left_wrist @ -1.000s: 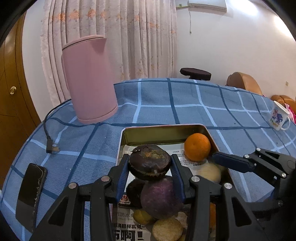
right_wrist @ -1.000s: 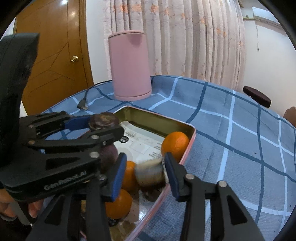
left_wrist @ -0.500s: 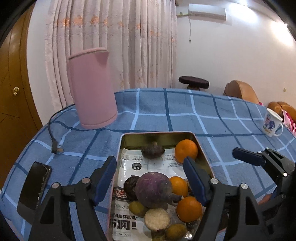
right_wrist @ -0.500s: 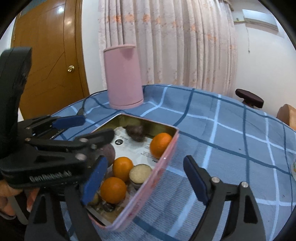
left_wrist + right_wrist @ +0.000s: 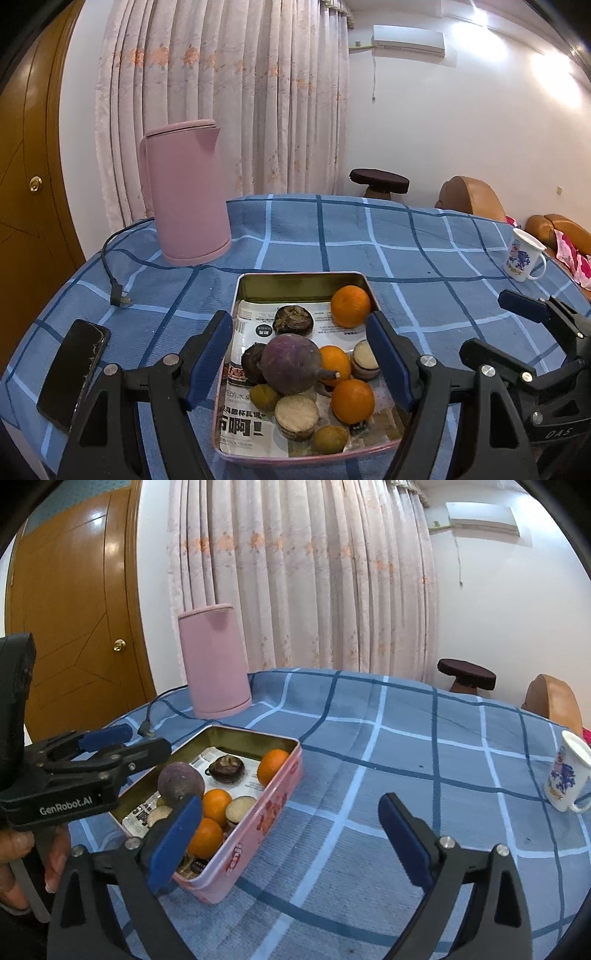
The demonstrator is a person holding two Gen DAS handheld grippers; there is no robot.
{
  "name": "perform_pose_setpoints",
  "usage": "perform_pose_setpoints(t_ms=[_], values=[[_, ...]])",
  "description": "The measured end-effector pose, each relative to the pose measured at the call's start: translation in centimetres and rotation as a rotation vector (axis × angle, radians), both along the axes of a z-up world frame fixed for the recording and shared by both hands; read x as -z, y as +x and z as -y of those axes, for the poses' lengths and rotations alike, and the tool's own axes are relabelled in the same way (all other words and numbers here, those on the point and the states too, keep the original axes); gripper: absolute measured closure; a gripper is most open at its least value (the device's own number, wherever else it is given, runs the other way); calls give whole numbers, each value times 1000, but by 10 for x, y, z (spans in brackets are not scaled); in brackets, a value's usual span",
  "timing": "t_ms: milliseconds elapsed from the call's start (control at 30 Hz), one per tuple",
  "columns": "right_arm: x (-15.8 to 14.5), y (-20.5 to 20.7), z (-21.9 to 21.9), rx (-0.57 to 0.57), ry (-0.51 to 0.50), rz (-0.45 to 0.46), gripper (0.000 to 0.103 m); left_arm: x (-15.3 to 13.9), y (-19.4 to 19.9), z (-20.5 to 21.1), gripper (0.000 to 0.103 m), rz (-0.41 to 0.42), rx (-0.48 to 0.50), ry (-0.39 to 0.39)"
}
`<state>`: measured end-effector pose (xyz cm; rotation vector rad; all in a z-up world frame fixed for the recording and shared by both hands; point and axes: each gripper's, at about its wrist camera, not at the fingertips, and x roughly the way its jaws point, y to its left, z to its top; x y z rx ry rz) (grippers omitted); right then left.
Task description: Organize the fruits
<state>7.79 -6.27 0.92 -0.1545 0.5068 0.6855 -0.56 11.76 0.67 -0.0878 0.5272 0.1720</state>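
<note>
Blue checked cloth covers your table (image 5: 369, 236), where the pink tin (image 5: 258, 812) holds the fruits (image 5: 291, 363) on newspaper. Your left tongs (image 5: 299, 354) stand spread, empty, above the tin. Your right tongs (image 5: 291, 830) are opening over bare cloth, nothing between them.

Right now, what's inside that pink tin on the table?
The tin holds three oranges, a large purple fruit, dark halved fruits and small greenish ones, on printed paper. Anything beneath the pile is hidden.
</note>
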Motion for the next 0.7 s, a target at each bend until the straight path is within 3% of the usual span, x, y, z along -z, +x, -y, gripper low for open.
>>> perform_pose_setpoints(t_ms=[700], values=[[-17,-17,30,50,38,53,0,2,-6,27,27,-11,36,30]])
